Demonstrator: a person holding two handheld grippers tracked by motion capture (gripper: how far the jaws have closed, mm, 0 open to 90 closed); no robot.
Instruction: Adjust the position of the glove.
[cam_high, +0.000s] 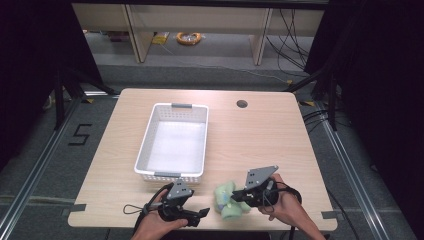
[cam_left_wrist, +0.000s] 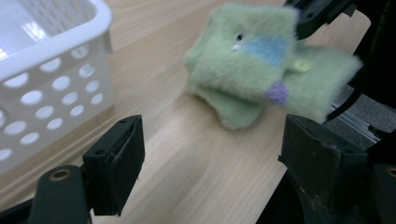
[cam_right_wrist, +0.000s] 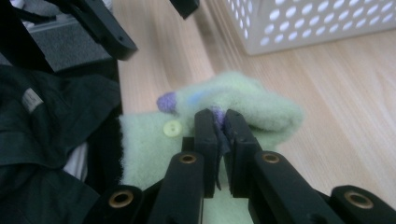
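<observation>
While the left gripper (cam_high: 200, 214) waits with jaws wide and empty, the right gripper (cam_high: 236, 198) pinches the green plush toy (cam_high: 227, 199).
The white basket (cam_high: 145, 145) stands beyond; the toy sits near the table's (cam_high: 265, 135) front edge, between both grippers.
</observation>
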